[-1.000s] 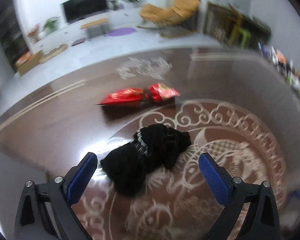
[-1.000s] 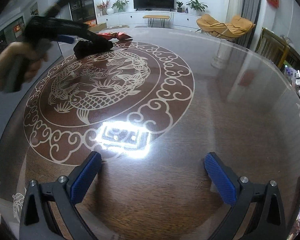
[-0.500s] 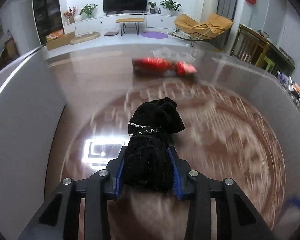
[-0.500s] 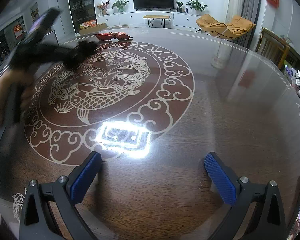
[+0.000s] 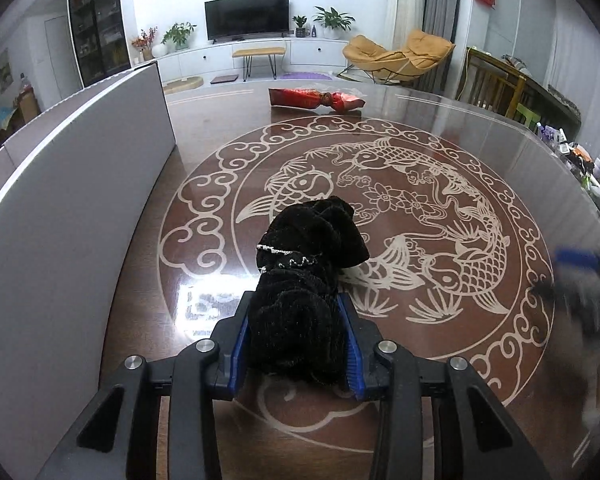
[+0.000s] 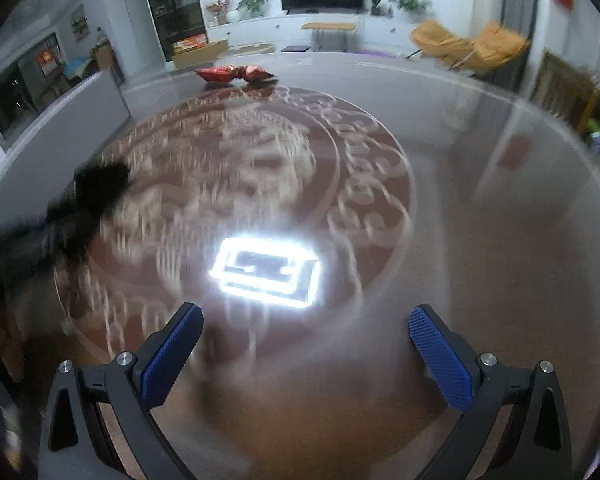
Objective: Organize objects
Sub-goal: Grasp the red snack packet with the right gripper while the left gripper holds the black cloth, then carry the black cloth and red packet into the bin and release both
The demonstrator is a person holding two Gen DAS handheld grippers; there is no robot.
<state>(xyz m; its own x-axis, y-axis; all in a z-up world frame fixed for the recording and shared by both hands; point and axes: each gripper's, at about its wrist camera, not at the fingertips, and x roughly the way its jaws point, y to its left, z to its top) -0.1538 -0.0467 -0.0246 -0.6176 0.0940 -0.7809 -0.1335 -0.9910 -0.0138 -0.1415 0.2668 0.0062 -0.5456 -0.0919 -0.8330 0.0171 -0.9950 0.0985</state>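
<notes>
The left gripper (image 5: 296, 336) is clamping its jaws on the black velvet pouch (image 5: 306, 280), holding it over the surface (image 5: 440, 152). The right gripper (image 6: 306, 354) is hovering with jaws apart, empty. The red snack packet (image 5: 316, 100) is lying unsorted at the far edge; sorting is barely beginning

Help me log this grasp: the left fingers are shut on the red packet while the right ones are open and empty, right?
Not the red packet, which lies far off on the table. The left wrist view shows the left gripper shut on the black cloth. The right gripper is open and empty.
</notes>
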